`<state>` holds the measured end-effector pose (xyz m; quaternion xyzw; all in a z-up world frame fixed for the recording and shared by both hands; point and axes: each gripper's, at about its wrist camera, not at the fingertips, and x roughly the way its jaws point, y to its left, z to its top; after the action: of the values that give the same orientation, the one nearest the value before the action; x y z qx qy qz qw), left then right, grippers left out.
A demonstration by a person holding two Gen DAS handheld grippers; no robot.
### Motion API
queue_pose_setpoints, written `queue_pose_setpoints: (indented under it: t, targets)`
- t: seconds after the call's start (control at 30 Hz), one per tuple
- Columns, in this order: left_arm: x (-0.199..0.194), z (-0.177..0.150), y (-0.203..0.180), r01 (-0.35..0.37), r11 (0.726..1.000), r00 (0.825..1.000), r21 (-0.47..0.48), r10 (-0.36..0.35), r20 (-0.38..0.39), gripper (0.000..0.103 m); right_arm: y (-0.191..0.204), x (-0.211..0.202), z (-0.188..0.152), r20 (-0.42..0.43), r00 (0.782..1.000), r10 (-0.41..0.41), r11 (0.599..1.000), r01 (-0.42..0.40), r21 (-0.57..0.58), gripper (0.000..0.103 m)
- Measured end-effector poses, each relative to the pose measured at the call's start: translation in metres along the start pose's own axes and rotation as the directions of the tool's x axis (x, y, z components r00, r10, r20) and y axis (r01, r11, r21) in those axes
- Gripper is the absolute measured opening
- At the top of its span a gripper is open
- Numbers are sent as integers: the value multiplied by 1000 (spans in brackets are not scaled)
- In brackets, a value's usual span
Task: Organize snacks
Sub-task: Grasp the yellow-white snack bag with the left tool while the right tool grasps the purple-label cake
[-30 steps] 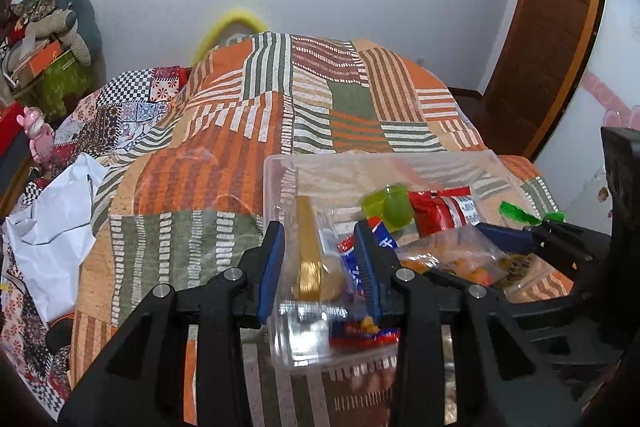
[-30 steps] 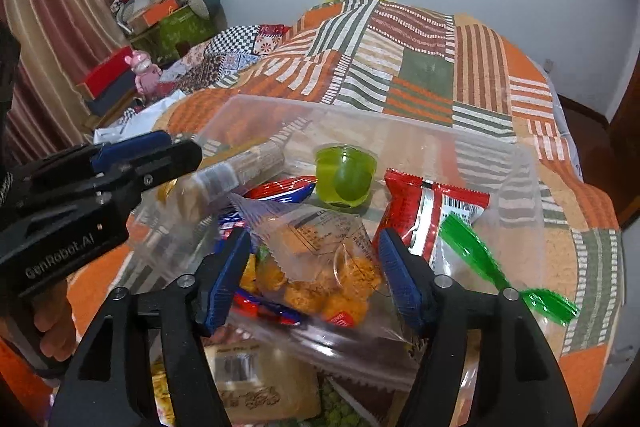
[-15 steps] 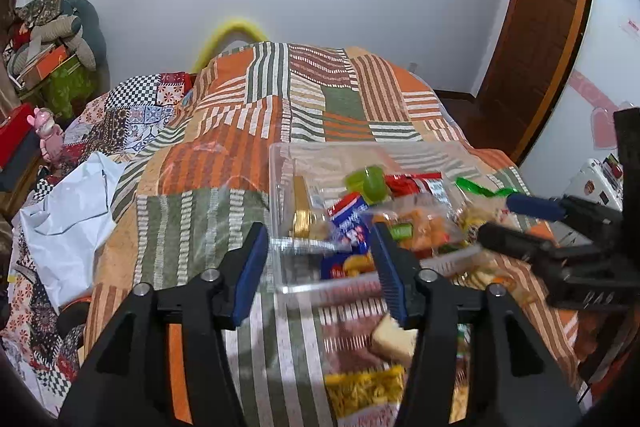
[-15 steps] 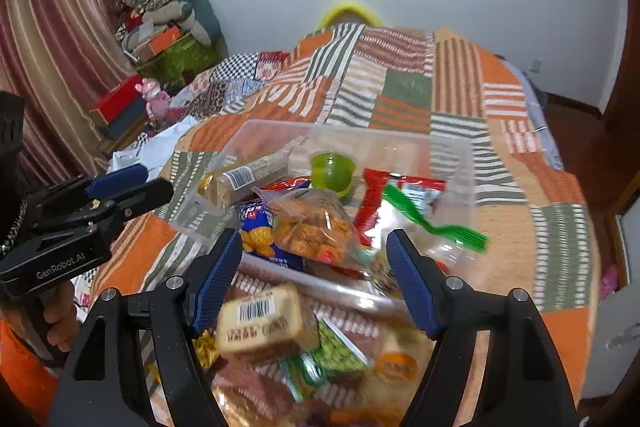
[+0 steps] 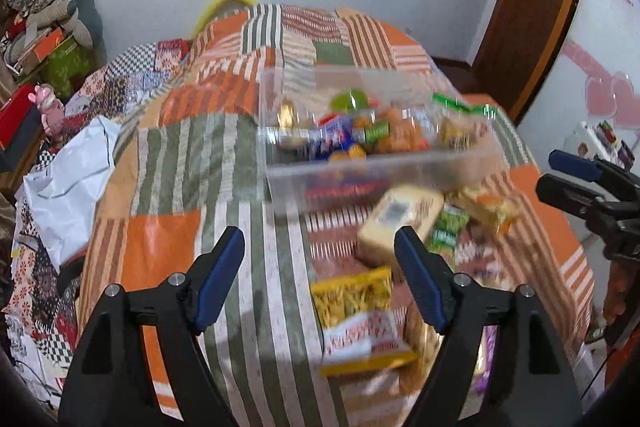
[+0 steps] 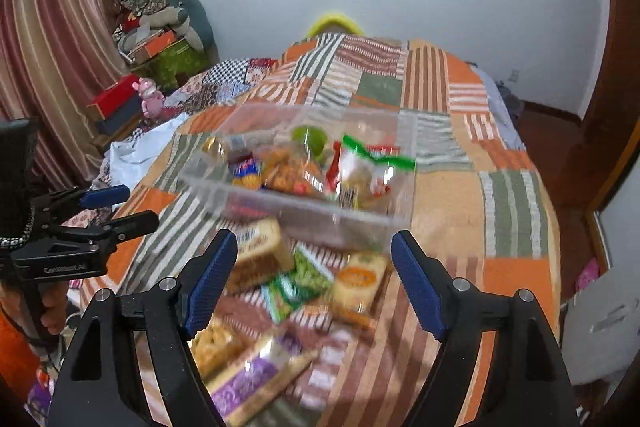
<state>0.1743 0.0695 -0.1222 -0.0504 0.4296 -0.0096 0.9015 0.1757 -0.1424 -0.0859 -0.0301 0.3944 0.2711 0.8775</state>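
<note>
Left hand-held gripper (image 5: 318, 275) spread wide, empty; right hand-held gripper (image 6: 314, 277) likewise wide and empty. Risk: crushing or nudging soft loose packets (image 6: 280, 291) across the quilted bed (image 5: 176, 167) on a careless grab. Packets just beyond both, clear plastic box (image 6: 304, 183) of snacks farther ahead.

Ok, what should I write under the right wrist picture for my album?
Open right gripper above loose snack packets on the patchwork bedspread, facing a clear tub of snacks.
</note>
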Motion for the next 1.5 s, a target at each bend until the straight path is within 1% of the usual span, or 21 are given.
queue_pose_setpoints:
  t: [0.13,0.2,0.4,0.53,0.63,0.7,0.77,0.87,0.93,1.0,1.1,1.17,1.23,1.27,1.3,1.33,1.37,1.4,1.43,1.5]
  targets:
    - [14,-21,-5,10,1000,998,6,-9,-61,77,5,8,-22,-31,999,-30,1000,30,-8,80]
    - [21,-30,-7,13,1000,996,10,-12,-83,77,7,12,-32,-55,998,-30,1000,29,-9,80]
    - [36,-48,-14,37,999,991,9,-36,-128,77,19,28,-63,-152,988,12,1000,-11,6,80]
    - [45,-57,-18,25,999,989,22,-22,-145,77,28,39,-74,-204,977,55,998,-54,10,80]
    - [51,-64,-15,6,1000,987,13,-4,-159,77,25,40,-79,-202,978,61,998,-57,26,85]
    - [52,-68,-10,-4,1000,988,13,6,-153,77,18,38,-78,-203,977,69,997,-62,40,85]
    - [49,-70,-8,-9,1000,989,25,13,-147,77,11,34,-79,-202,978,45,999,-38,36,85]
    - [50,-70,-5,1,1000,990,22,2,-142,77,-1,28,-81,-202,979,8,1000,-2,30,85]
    - [50,-70,-5,3,1000,991,20,0,-134,77,-12,23,-82,-198,980,-5,999,15,50,85]
    - [52,-70,-6,8,1000,992,19,-6,-125,77,-18,19,-83,-192,981,-8,997,23,73,85]
    - [56,-66,-8,24,1000,992,3,-23,-120,77,-19,20,-85,-194,981,11,996,7,93,84]
    - [59,-64,-8,27,1000,993,-17,-28,-115,76,-14,22,-87,-198,980,20,996,-2,92,81]
    - [60,-63,-9,19,1000,994,-18,-20,-108,70,-6,25,-87,-193,981,14,998,0,70,80]
    - [60,-64,-9,16,1000,994,-16,-18,-106,65,-4,26,-86,-191,982,14,998,-3,62,76]
    - [60,-64,-9,17,1000,994,-15,-18,-104,64,-1,26,-85,-187,982,15,999,-5,51,73]
    - [60,-64,-9,20,1000,994,-11,-21,-106,63,2,27,-86,-181,983,9,999,-3,35,66]
    - [59,-65,-10,21,1000,994,-7,-22,-107,58,4,28,-85,-177,984,2,1000,2,21,54]
    - [57,-66,-10,22,1000,994,-3,-22,-107,55,5,29,-84,-176,984,-4,1000,5,7,47]
    - [56,-67,-10,24,1000,994,-1,-24,-107,54,6,28,-84,-173,985,-9,1000,8,-6,43]
    - [51,-69,-10,21,1000,995,10,-20,-102,51,5,28,-82,-169,986,6,1000,-7,-5,43]
